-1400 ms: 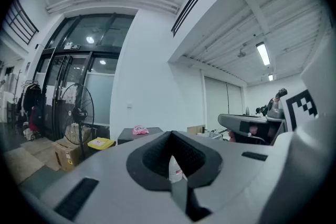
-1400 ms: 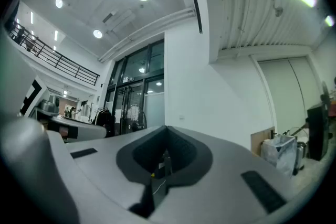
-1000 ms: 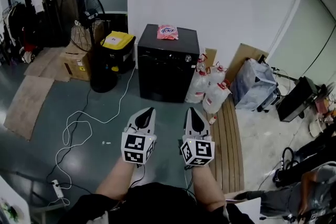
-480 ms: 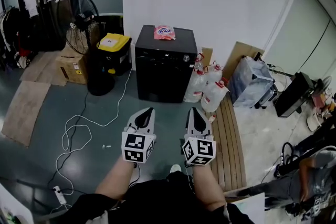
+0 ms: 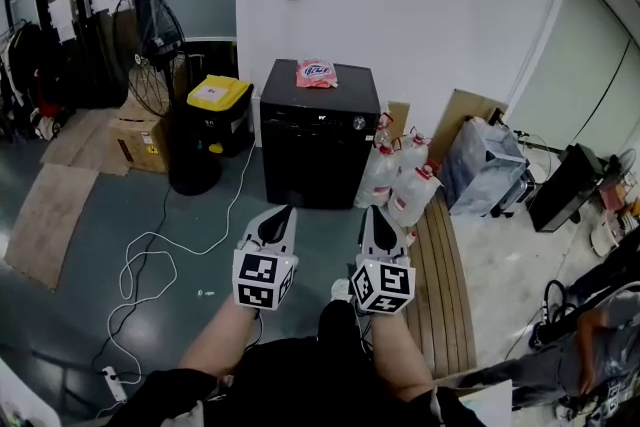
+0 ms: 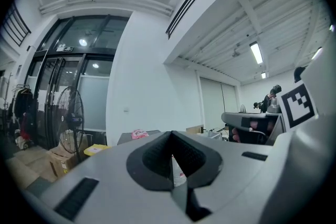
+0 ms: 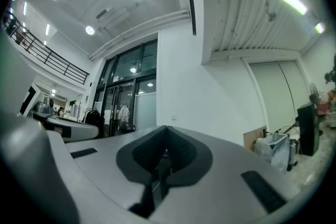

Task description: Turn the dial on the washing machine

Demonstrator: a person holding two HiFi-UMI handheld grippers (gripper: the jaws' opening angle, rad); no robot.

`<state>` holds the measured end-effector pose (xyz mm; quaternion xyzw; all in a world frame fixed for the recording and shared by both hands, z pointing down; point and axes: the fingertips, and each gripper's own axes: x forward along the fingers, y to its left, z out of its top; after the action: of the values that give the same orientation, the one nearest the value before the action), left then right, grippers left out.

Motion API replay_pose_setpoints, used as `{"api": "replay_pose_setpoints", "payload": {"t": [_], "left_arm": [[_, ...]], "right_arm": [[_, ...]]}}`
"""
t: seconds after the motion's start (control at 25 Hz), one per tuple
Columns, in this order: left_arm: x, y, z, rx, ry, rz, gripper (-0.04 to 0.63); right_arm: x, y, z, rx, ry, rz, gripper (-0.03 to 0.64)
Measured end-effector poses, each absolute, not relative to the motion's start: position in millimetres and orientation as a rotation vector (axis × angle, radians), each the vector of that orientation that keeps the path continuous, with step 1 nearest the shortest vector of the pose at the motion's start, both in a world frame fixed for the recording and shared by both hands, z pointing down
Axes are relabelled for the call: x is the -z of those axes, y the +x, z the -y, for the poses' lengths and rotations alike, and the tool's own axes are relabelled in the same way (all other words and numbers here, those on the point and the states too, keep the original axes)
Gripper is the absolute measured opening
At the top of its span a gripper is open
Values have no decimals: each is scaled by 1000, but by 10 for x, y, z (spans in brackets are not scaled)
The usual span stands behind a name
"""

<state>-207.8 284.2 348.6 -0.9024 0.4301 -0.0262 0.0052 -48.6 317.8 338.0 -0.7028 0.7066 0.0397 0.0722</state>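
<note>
Jaws on both hand-held tools are sitting pressed together with nothing between them. The left gripper (image 5: 287, 213) and the right gripper (image 5: 368, 212) are pointing forward side by side, close together, out beyond the person's forearms.

Ahead of them, well apart across the grey floor (image 5: 90, 305), the black washing machine (image 5: 320, 150) is standing against the white wall. Its dial (image 5: 359, 122) is showing at the right end of the upper front panel, with neither gripper near it. A pink packet (image 5: 317, 71) is lying on the machine's top.

Clear bottles (image 5: 400, 180) are leaning just beside its right side, and a yellow-lidded bin (image 5: 213, 120) is standing to its left, in front of a standing fan (image 5: 150, 40). A white cable (image 5: 150, 255) is trailing over the floor left of the left gripper.
</note>
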Motion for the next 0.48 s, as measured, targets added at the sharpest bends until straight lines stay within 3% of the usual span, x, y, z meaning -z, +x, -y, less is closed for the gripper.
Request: {"api": "replay_pose_setpoints", "payload": {"t": [0.48], "left_arm": [[-3655, -1412, -1607, 94, -2827, -1389, 8]], "right_arm": [[-3611, 140, -1839, -103, -2086, -2178, 1]]}}
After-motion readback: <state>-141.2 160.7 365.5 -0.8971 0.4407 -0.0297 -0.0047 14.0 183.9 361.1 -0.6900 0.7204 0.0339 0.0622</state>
